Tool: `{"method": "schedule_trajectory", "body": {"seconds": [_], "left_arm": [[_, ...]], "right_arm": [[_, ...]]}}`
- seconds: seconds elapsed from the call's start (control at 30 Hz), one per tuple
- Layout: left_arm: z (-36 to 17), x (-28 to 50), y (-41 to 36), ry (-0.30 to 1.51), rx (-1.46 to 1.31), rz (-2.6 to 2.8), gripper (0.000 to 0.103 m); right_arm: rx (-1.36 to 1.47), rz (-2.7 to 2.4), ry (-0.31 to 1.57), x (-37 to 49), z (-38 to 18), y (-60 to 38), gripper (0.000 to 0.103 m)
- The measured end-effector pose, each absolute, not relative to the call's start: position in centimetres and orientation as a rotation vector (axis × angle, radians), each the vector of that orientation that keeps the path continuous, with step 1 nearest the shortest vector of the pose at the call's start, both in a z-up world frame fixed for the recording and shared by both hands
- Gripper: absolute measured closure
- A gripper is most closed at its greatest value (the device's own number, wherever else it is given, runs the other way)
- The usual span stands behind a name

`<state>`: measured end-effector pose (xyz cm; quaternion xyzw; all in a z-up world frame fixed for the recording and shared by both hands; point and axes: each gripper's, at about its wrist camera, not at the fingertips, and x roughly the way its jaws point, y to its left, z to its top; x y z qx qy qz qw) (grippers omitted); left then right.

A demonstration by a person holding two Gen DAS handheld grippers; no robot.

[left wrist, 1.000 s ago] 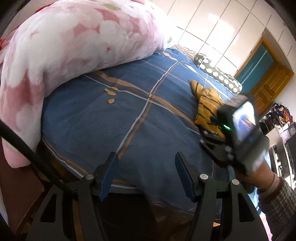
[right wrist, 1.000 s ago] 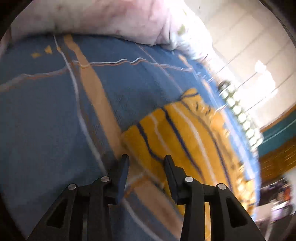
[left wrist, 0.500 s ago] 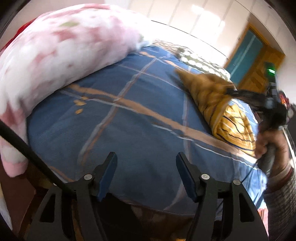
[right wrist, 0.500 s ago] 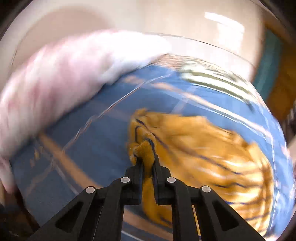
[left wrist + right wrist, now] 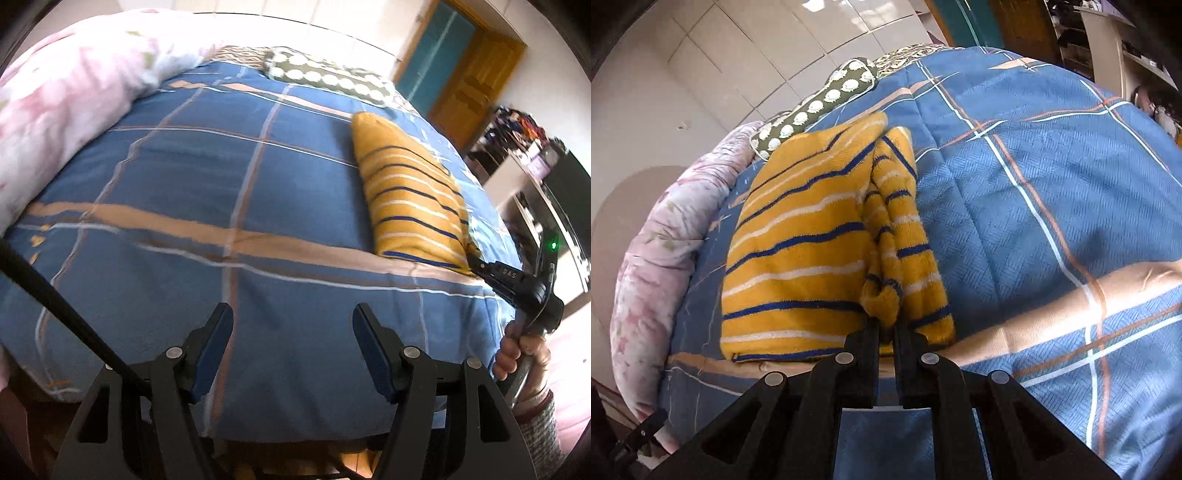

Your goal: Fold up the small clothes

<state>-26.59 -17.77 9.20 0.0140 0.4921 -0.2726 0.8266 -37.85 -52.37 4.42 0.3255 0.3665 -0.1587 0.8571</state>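
A small yellow sweater with navy and white stripes (image 5: 798, 251) lies on the blue plaid bedcover (image 5: 1052, 192). One sleeve (image 5: 897, 229) is laid over its right side. My right gripper (image 5: 885, 325) is shut on the sleeve's cuff at the sweater's near edge. In the left wrist view the sweater (image 5: 406, 192) lies to the right, with the right gripper (image 5: 476, 264) at its near corner. My left gripper (image 5: 291, 350) is open and empty above the bed's near edge, well left of the sweater.
A pink floral duvet (image 5: 66, 99) is heaped along the bed's left side. A dotted green pillow (image 5: 325, 77) lies at the far end. A wooden door (image 5: 476, 70) and cluttered shelves (image 5: 517, 129) stand to the right.
My right gripper closed on the sleeve's cuff, lifted it, and has brought it over the sweater toward the near edge. The sweater now lies flatter. My left gripper has stayed open.
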Motion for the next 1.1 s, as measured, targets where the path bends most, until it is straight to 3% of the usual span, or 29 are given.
{"method": "schedule_trajectory", "body": {"seconds": [0.17, 0.27, 0.33, 0.37, 0.4, 0.7, 0.73, 0.77, 0.8, 0.83, 0.87, 0.97, 1.0, 1.1], "left_arm": [[9.1, -25.3, -21.3, 1.036, 0.073, -0.626, 0.036], [8.9, -24.0, -23.1, 1.024, 0.071, -0.681, 0.028], [8.7, -22.4, -24.9, 1.016, 0.055, -0.733, 0.024], [8.3, -21.3, -26.1, 1.017, 0.051, -0.763, 0.020], [7.8, -20.0, -27.5, 1.029, 0.047, -0.786, 0.019], [2.6, -12.8, -36.9, 1.232, -0.060, -0.990, 0.019], [2.3, -12.5, -37.5, 1.262, -0.094, -1.007, 0.019], [2.2, -12.3, -38.0, 1.281, -0.105, -1.006, 0.025], [2.4, -12.4, -38.2, 1.273, -0.103, -1.002, 0.039], [3.2, -12.4, -38.4, 1.256, -0.080, -1.003, 0.047], [3.9, -12.6, -38.4, 1.245, -0.066, -1.002, 0.053], [7.5, -12.2, -37.9, 1.171, -0.082, -1.007, 0.055], [8.3, -12.0, -37.9, 1.158, -0.092, -1.007, 0.055], [8.9, -12.1, -38.5, 1.144, -0.055, -0.995, 0.055]], "right_arm": [[0.590, -0.273, 0.767, -37.8, 5.8, -51.8, 0.092], [0.584, -0.231, 0.690, -39.4, 7.7, -52.3, 0.087], [0.586, -0.223, 0.652, -39.7, 9.0, -53.4, 0.061], [0.592, -0.223, 0.640, -39.3, 9.4, -54.4, 0.039], [0.599, -0.222, 0.639, -38.4, 9.6, -55.2, 0.030], [0.782, -0.168, 0.788, -28.0, 3.7, -61.6, 0.028], [0.805, -0.156, 0.782, -27.4, 3.4, -61.6, 0.029], [0.837, -0.141, 0.783, -26.9, 3.0, -61.7, 0.041], [0.867, -0.117, 0.786, -26.5, 2.9, -61.7, 0.061], [0.865, -0.120, 0.790, -26.0, 3.2, -61.5, 0.062], [0.837, -0.113, 0.786, -25.7, 4.0, -61.3, 0.074], [0.815, -0.059, 0.711, -26.3, 6.9, -61.1, 0.088], [0.821, -0.046, 0.676, -26.7, 7.7, -61.3, 0.097], [0.822, -0.068, 0.614, -27.7, 9.0, -62.2, 0.099]]}}
